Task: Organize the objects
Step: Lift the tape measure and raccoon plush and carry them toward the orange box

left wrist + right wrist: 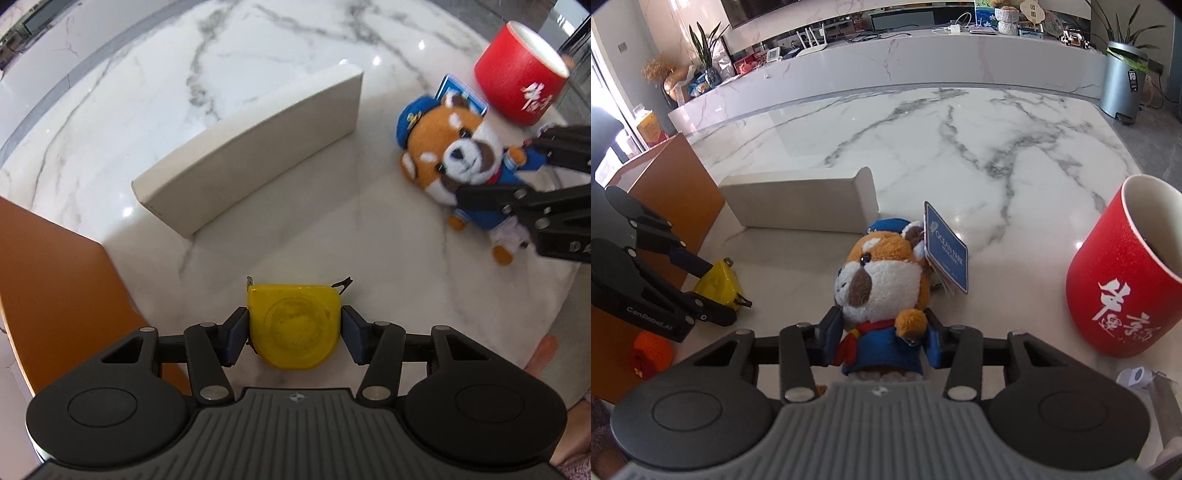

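While both grippers sat low over the marble table (960, 155), each was clamped on one thing. Left gripper (294, 334): jaws partly closed, both pads pressed against the sides of a yellow tape measure (293, 325), which lay at the near part of the table with its metal hook end pointing away. Right gripper (882, 341): jaws narrowed onto the blue-jacketed body of a plush toy (882, 280), pads touching both flanks; toy upright in the right wrist view, head above the pads, a blue paper tag (945, 247) hanging at its ear.

Edges and room: an orange box (48, 280) stood just left of the tape measure, near the table edge. A white box (251, 147) stood on its long side beyond both grippers, with bare marble between it and the tape measure. Wide bare marble lay beyond the white box. A red cup (1123, 280) stood right of the toy, apart from it.

Count: one tape measure, one plush toy, one tag, one white box, one orange box, one red cup, two grippers.
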Demonstrator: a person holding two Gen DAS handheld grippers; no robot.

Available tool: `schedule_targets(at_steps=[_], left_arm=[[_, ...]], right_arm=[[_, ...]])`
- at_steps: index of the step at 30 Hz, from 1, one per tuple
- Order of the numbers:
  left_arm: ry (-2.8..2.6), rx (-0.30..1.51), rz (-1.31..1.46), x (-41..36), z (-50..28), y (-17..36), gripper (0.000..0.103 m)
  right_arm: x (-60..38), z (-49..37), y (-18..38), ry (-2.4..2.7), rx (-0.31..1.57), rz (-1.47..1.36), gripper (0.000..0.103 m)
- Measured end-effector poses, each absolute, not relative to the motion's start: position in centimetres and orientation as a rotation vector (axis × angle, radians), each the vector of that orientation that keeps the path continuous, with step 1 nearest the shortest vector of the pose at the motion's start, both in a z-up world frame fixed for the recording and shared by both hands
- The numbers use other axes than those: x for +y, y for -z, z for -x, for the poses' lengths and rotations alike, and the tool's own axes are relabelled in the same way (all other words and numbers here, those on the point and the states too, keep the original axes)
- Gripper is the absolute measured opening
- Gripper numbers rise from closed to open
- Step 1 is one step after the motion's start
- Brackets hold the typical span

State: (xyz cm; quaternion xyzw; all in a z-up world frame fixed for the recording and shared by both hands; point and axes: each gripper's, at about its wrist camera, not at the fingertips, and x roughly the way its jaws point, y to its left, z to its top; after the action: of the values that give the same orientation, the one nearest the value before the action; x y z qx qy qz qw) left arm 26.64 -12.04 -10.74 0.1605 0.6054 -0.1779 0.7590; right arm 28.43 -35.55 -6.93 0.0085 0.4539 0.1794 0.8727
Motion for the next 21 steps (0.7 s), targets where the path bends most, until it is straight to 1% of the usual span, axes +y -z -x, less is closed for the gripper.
schedule_targets(at_steps=[5,9,14,21], left_arm=[[0.423,1.244,-0.264,-11.4,-24.4,7.8,0.062],[0.453,1.172,-0.211,-10.3,-22.5,4.3,0.062],[0.452,1.063,-0.131,-6.2,-19.8,-0.6,0.062],[0.295,0.966,-0.1,1.1,-16.8,-4.6,0.062]], right_arm=[[-35.3,-26.8,5.9,-0.349,0.943,-0.032,0.043],[-34.7,-24.6,3.2,-0.35,0.894,-0.045,0.043],[-32.4,-21.4,-1.2,-0.417,0.818,-0.061,0.043],[-25.6,-18.5,-6.7,-0.574,0.743,-0.062,0.043]])
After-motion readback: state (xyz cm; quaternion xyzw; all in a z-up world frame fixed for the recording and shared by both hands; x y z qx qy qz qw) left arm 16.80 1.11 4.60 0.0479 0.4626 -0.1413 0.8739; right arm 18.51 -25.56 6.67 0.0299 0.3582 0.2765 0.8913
